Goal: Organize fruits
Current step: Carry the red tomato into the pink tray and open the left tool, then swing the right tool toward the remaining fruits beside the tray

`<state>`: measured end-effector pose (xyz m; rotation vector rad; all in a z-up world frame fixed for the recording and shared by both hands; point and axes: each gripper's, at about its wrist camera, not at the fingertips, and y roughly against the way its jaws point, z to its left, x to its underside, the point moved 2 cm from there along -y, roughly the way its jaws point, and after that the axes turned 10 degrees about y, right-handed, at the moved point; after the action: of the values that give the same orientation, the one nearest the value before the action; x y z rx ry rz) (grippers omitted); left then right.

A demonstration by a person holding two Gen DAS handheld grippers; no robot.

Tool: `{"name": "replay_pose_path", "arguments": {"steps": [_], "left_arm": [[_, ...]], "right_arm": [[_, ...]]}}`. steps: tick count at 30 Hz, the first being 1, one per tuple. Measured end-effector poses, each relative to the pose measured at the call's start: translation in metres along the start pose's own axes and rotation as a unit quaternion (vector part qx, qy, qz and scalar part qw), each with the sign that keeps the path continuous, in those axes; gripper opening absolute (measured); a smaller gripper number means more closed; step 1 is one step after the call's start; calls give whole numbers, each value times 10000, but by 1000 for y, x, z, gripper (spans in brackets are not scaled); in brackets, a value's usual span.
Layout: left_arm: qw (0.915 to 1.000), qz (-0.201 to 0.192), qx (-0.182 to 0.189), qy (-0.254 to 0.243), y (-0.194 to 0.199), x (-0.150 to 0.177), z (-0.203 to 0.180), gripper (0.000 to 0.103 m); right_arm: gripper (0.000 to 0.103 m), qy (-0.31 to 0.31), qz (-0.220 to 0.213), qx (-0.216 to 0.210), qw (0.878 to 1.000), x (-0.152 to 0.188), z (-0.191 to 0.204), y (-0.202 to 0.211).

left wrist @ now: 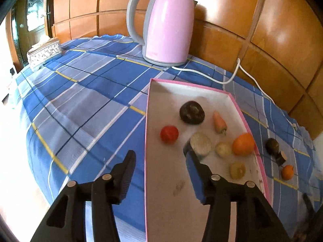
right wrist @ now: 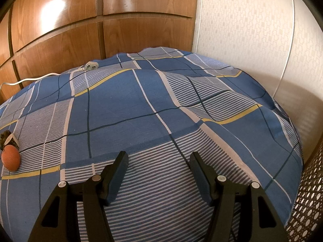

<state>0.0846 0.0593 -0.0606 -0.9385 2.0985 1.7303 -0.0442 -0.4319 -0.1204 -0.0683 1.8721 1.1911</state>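
Flanking box wall (left wrist: 147,133) — left fingers (left wrist: 129,167) wide, empty | kettle (left wrist: 167,24) behind | right fingers (right wrist: 121,167) wide — empty

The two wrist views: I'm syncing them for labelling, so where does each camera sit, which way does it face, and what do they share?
Left wrist: on the left gripper, looking down along its open fingers at the pink-rimmed box of fruit, with the kettle behind.
Right wrist: on the right gripper, looking down along open fingers at bare checked cloth.
Shared: the cloth, the white cord, the wood panelling and the small orange outside the box.
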Motion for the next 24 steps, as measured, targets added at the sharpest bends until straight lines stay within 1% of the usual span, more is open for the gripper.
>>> {"name": "replay_pose_path", "arguments": {"steps": [4, 6, 10, 12, 20, 24], "left_arm": [[9999, -69, 33, 66, 13, 10, 0, 62], [9999, -110, 48, 103, 19, 13, 0, 68], [9997, -183, 53, 138, 28, 16, 0, 70], [9996, -211, 29, 159, 30, 18, 1, 74], [9997, -110, 34, 213, 32, 27, 5, 75], [9997, -78, 21, 242, 32, 30, 7, 77]], "right_arm": [[64, 0, 0, 1, 10000, 0, 0, 0], [64, -1, 0, 0, 10000, 0, 0, 0], [64, 0, 0, 3, 10000, 0, 0, 0], [64, -1, 0, 3, 10000, 0, 1, 0], [64, -2, 2, 10, 10000, 0, 1, 0], [64, -2, 0, 11, 10000, 0, 1, 0]]}}
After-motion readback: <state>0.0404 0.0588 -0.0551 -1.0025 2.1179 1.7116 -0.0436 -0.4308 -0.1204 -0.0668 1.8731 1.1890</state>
